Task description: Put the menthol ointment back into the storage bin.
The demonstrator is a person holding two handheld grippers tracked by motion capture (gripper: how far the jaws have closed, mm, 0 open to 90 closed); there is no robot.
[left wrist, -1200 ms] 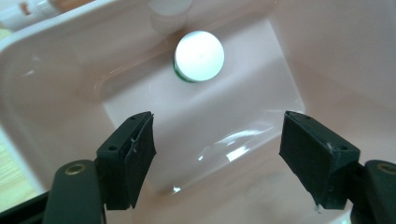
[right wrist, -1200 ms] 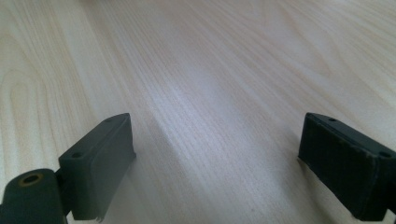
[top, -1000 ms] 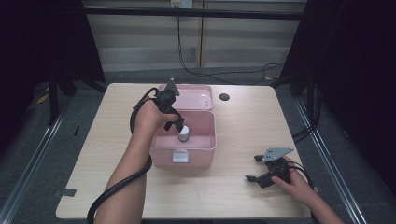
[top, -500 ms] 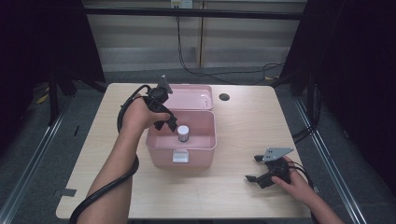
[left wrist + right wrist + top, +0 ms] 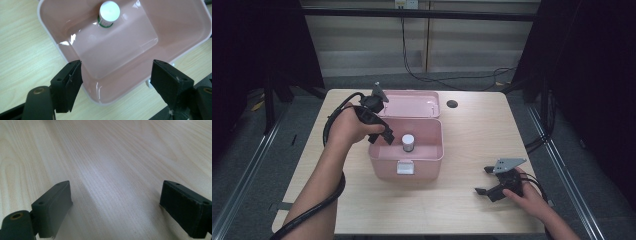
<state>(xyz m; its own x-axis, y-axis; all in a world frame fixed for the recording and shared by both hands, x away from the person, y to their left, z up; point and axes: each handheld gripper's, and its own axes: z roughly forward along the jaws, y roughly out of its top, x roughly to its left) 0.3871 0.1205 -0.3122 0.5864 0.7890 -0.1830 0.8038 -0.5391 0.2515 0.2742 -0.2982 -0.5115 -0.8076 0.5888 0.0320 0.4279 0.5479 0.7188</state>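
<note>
Above the pink box (image 5: 406, 160), left claw (image 5: 381, 136) has drawn back empty, open; bottle (image 5: 408, 142) stays inside.

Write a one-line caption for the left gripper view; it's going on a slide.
Open left tool above a pink box holding an upright white-capped bottle.

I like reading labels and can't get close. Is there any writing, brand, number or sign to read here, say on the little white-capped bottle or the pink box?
None can be read.
White-capped bottle standing in the pink box: a green band shows under its cap, with no print visible.
White latch on the box's front: too small to tell whether it bears any mark.
Both grippers, left and right, show plain black jaws.
</note>
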